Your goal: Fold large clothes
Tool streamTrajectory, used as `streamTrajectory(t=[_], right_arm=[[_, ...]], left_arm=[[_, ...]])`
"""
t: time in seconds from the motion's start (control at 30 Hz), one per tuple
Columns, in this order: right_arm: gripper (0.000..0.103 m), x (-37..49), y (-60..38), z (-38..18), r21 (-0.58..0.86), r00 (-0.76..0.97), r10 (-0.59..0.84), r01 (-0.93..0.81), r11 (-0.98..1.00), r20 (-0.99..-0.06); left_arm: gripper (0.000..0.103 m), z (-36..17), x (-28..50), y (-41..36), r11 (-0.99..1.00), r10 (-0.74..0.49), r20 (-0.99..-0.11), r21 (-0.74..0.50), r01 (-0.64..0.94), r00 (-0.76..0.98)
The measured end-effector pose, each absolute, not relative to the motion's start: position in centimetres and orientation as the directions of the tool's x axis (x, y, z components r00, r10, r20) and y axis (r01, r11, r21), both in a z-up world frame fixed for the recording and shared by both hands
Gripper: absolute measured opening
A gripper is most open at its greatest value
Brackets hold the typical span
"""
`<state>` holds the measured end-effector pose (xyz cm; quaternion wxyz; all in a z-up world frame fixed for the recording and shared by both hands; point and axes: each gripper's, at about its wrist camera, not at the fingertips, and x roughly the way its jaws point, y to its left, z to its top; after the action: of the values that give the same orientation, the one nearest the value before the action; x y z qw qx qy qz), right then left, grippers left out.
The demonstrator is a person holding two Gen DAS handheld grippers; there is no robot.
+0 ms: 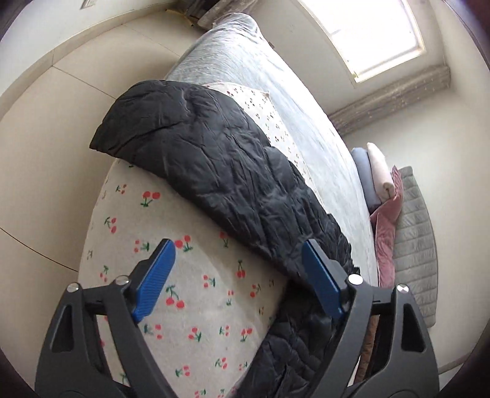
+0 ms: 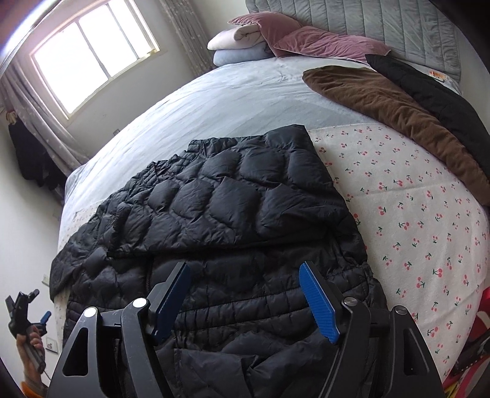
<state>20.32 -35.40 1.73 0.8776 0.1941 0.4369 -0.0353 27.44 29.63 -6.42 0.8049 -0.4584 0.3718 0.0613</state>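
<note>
The right gripper (image 2: 245, 300) hangs over the near part of the black jacket (image 2: 220, 214), its blue fingers (image 2: 318, 303) spread wide apart with nothing between them. The left gripper (image 1: 239, 278) is also spread wide and empty, poised above the cherry-print sheet (image 1: 190, 294) with its right finger at the jacket's edge; in the right view it appears at the lower left, held off the side of the bed. The jacket lies on the cherry sheet, one part folded over onto its body. Beyond it stretches a pale blue cover (image 2: 214, 101). A brown garment (image 2: 392, 113) and another black one (image 2: 435, 98) lie farther right, with pillows (image 2: 242, 43) before the grey headboard (image 2: 367, 21).
</note>
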Motion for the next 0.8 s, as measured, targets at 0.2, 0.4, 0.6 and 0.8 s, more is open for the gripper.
streamTrajectory(t=[0.2, 0.4, 0.6, 0.8], right_arm=[[0.074, 20.9, -34.9, 1.0, 0.292, 0.598, 0.098, 0.236, 0.927, -0.795], [0.074, 21.3, -34.2, 0.5, 0.273, 0.582, 0.095, 0.226, 0.935, -0.808], [0.074, 21.2, -33.8, 0.8, 0.273, 0.589, 0.102, 0.208, 0.939, -0.801], [0.074, 20.8, -33.9, 1.2, 0.291, 0.604, 0.115, 0.202, 0.935, -0.789]], left_arm=[[0.045, -8.4, 30.0, 32.4, 0.484, -0.145, -0.641, -0.71, -0.511, 0.753], [0.003, -3.9, 32.3, 29.9, 0.694, 0.016, -0.669, -0.527, -0.49, 0.743], [0.003, 6.5, 33.1, 19.4, 0.903, -0.027, -0.5, -0.383, -0.193, 0.866], [0.003, 11.9, 33.8, 7.9, 0.946, -0.228, -0.439, -0.313, 0.091, 0.869]])
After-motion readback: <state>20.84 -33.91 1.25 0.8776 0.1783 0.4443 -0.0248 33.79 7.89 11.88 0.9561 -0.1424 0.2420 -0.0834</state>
